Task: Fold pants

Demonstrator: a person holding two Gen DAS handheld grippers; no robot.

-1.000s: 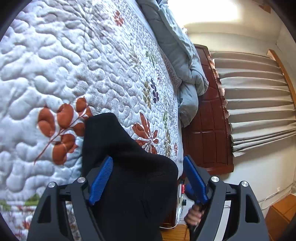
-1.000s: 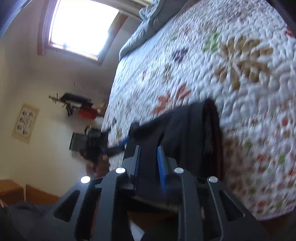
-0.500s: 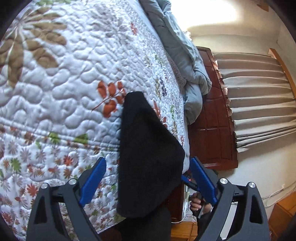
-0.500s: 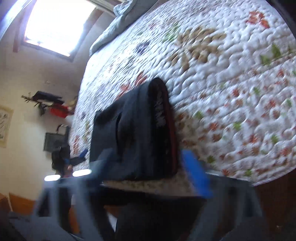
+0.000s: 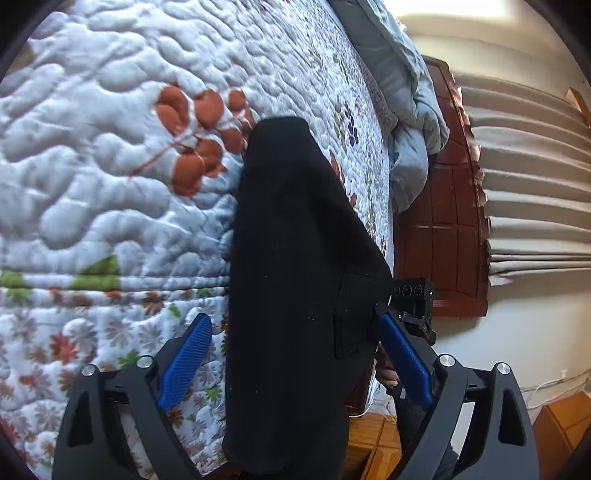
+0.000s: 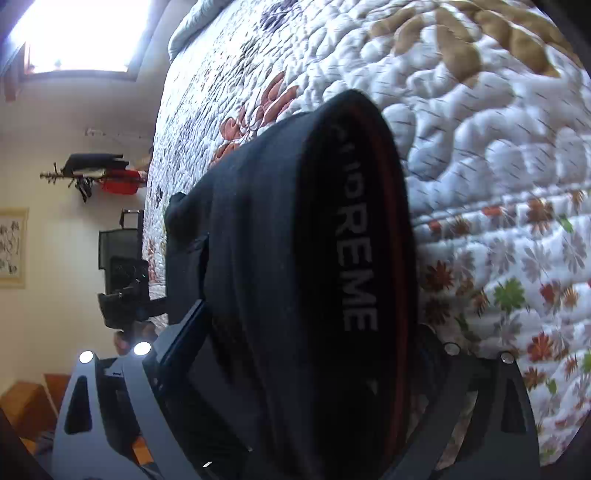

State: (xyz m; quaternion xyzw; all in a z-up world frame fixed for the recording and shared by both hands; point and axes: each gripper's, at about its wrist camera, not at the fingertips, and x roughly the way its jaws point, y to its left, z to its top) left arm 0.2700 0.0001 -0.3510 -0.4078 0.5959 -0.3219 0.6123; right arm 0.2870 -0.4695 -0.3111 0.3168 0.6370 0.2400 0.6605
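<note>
The black pants lie folded into a narrow bundle at the edge of the quilted bed. My left gripper is open, and the bundle's near end lies between its blue pads without touching them. In the right wrist view the pants show a waistband with grey lettering and a red edge. My right gripper straddles this end with its jaws wide and closing. The bundle fills the gap and partly hides both fingers. Each view shows the other gripper past the bundle.
A grey-blue duvet is bunched at the head of the bed by a dark wooden headboard. Pleated curtains hang beyond. Wooden floor lies below the bed edge. Clothes hang on a wall rack under a bright window.
My right gripper let go of the pants fabric, opened wide and dropped closer over the waistband end. My left gripper's jaws spread wider; it drew back, then came in again.
</note>
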